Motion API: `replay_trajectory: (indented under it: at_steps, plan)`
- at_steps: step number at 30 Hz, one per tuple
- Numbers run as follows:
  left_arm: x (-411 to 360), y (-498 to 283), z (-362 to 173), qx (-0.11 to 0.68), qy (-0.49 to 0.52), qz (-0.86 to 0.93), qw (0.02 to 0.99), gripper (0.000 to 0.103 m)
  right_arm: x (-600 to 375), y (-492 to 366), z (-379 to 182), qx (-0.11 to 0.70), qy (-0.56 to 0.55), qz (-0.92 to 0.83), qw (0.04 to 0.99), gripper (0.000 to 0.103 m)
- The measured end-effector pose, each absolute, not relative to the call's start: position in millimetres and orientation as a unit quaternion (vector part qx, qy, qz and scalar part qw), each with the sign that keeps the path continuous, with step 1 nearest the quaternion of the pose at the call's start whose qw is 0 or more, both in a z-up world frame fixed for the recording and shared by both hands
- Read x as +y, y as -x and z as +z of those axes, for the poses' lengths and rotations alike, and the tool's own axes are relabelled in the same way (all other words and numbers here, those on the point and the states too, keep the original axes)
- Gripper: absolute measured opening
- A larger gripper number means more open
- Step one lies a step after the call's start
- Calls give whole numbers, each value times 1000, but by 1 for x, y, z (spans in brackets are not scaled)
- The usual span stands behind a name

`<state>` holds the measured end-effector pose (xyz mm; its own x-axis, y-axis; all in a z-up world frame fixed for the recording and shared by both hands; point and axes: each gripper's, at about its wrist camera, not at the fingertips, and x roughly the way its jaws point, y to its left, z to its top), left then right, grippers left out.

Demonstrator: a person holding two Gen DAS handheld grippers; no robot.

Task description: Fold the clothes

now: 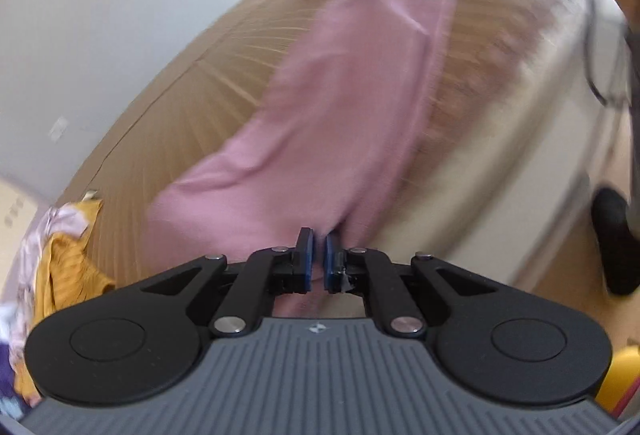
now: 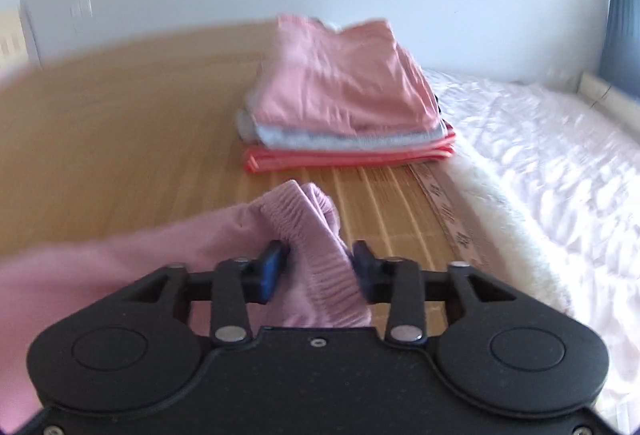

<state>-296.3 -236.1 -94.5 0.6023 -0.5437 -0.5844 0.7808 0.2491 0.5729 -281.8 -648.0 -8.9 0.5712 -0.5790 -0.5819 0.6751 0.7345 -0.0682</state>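
A: What is the left gripper [image 1: 319, 259] doing?

B: It is clenched on one end of the pink garment [image 1: 352, 83], which stretches away from it across the bamboo mat [image 1: 192, 103] on the bed.

A: And the right gripper [image 2: 316, 267]?

B: The garment's ribbed waistband [image 2: 304, 219] is bunched between its blue pads [image 2: 272, 267], which press on it from both sides.

A: Anything beyond that?

B: A stack of folded clothes [image 2: 344, 107] sits further off on the mat, near a white quilt [image 2: 540, 163] on the right. A heap of unfolded clothes [image 1: 68, 255] lies at the near left.
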Motion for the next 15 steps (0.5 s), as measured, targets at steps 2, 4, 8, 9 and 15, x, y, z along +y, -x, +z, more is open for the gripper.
replay_trajectory:
  at_steps: [2,4,8,9,15]
  plan:
    - [-232,292,-89,142,-427,-423,787,7,-645,281,-10,303,-70,-359,880,50]
    - [-227,286,-81,143,-411,-417,798,7,-636,287,0,293,-52,-363,883,60]
    - [-220,274,-68,136,-391,-403,816,7,-590,300,20,270,10,-306,913,72]
    - [-219,271,-66,136,-385,-403,819,7,-574,303,24,266,28,-276,923,73]
    - [-214,274,-56,133,-369,-406,825,7,-465,311,10,276,122,-8,953,74]
